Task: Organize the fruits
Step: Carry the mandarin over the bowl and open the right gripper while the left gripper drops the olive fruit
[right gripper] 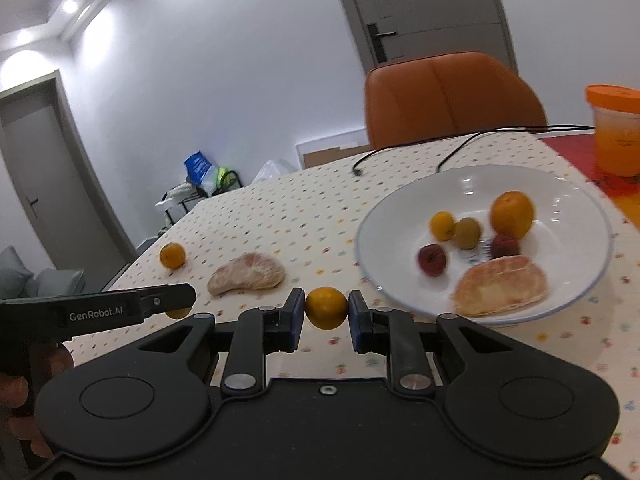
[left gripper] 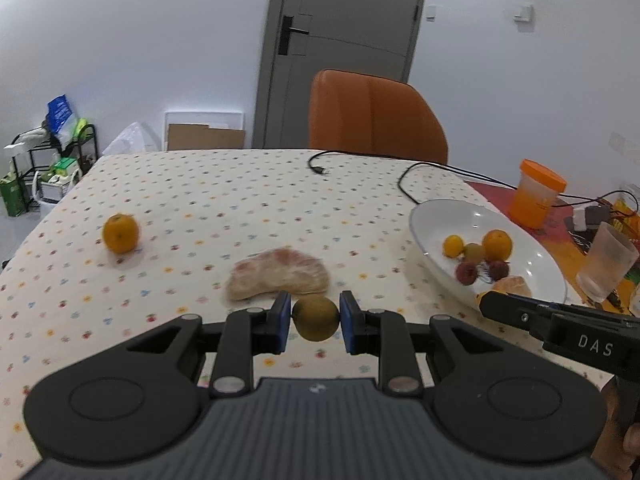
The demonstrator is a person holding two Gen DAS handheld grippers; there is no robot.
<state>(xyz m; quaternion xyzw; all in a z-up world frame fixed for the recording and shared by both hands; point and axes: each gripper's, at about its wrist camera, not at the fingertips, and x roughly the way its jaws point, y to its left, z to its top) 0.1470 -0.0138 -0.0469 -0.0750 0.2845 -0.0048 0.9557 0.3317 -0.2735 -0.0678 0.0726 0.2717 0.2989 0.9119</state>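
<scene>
Your left hand-held gripper [left gripper: 315, 319] clamps a greenish-brown fruit [left gripper: 315, 318]; your right hand-held gripper [right gripper: 326, 309] clamps a small orange [right gripper: 326, 308], the plate [right gripper: 380, 272] ahead-right of it.

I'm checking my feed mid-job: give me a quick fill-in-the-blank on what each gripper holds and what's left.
1. The left gripper is shut on a small ____ round fruit.
2. The right gripper is shut on a small ____ round fruit.
3. The white ceramic bowl holds ____ peeled pomelo segment(s).

Missing: olive-green; orange; one

My left gripper [left gripper: 315, 319] low centre, clamped on a fruit [left gripper: 315, 319], my right gripper [right gripper: 327, 309] low centre, clamped on an orange [right gripper: 327, 308]
</scene>
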